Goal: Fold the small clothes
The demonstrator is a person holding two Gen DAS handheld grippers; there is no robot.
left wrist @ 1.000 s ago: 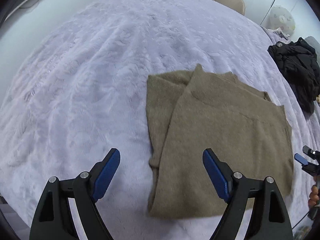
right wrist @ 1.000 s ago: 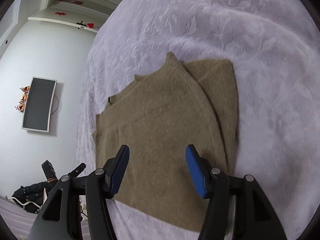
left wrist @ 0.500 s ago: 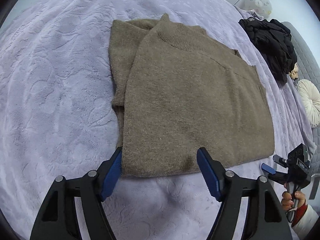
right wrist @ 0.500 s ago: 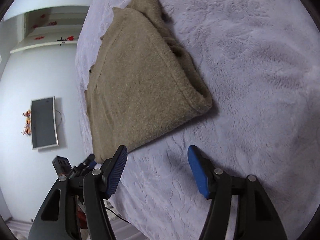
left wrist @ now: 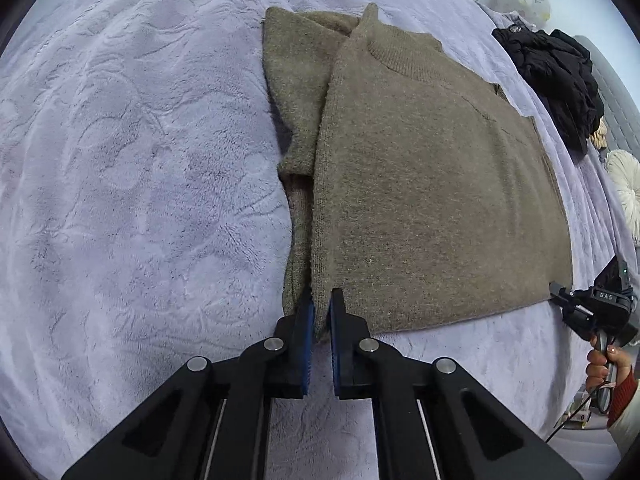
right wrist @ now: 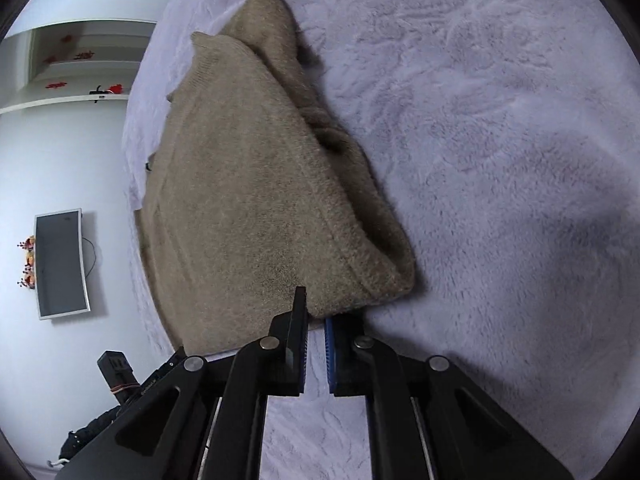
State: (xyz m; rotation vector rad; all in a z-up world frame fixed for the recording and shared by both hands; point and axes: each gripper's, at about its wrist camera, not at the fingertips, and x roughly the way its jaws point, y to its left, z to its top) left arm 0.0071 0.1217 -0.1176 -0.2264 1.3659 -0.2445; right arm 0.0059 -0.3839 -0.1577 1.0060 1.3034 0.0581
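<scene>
An olive-brown knit sweater (left wrist: 420, 168) lies partly folded on a lilac plush blanket (left wrist: 140, 200), one sleeve folded in along its left side. My left gripper (left wrist: 320, 308) is shut on the sweater's near hem at its left corner. In the right wrist view the sweater (right wrist: 256, 200) runs away from the camera, and my right gripper (right wrist: 314, 312) is shut on its near hem edge. The right gripper also shows in the left wrist view (left wrist: 592, 312), at the sweater's right hem corner.
A black garment (left wrist: 560, 76) lies in a heap on the blanket beyond the sweater's right side. A cream cushion (left wrist: 626, 184) sits at the far right. A wall-mounted screen (right wrist: 60, 264) and shelves (right wrist: 80, 60) are beyond the bed.
Both grippers were open above the sweater. They dropped to its near hem and shut on it, the left at the left corner, the right at the right side.
</scene>
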